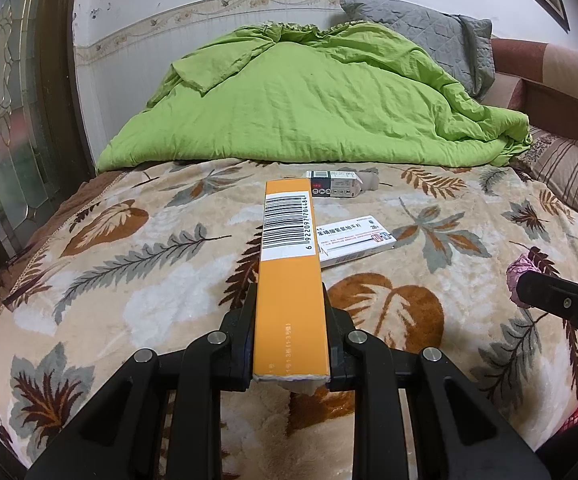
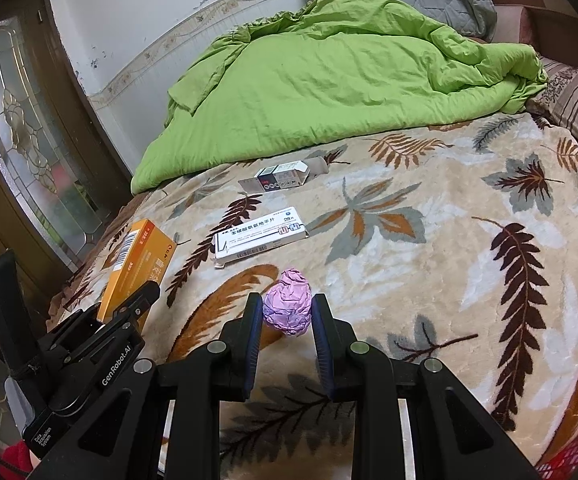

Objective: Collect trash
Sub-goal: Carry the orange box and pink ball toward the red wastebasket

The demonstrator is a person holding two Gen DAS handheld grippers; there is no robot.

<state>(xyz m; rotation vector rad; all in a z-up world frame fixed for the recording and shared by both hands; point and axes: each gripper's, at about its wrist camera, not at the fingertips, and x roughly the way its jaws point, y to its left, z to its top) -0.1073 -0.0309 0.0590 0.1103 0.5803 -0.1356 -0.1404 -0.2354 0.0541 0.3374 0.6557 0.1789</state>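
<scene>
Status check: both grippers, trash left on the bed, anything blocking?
Left gripper shut on orange box. Right gripper shut on pink wrapper ball. White medicine box and small dark carton lie loose on blanket. Nothing blocking.

Left gripper (image 1: pixel 289 312) up close now: matte black plastic all over, angular linkage arms fanning back from the fingers (image 1: pixel 245 320); four round silver pivot pins, two behind each finger; dark blue pads lining the inner faces; triangular cut-outs in the outer arms. Right gripper (image 2: pixel 287 316), same build: black arms, silver pins, ribbed blue pads on the fingers (image 2: pixel 253 320), pale slots behind them. Seen from the right wrist camera, the left unit's side carries white lettering, "GenRobot.AI", plus a small "Data Acquisition System" label further back; a black cord loops round its rear body.
</scene>
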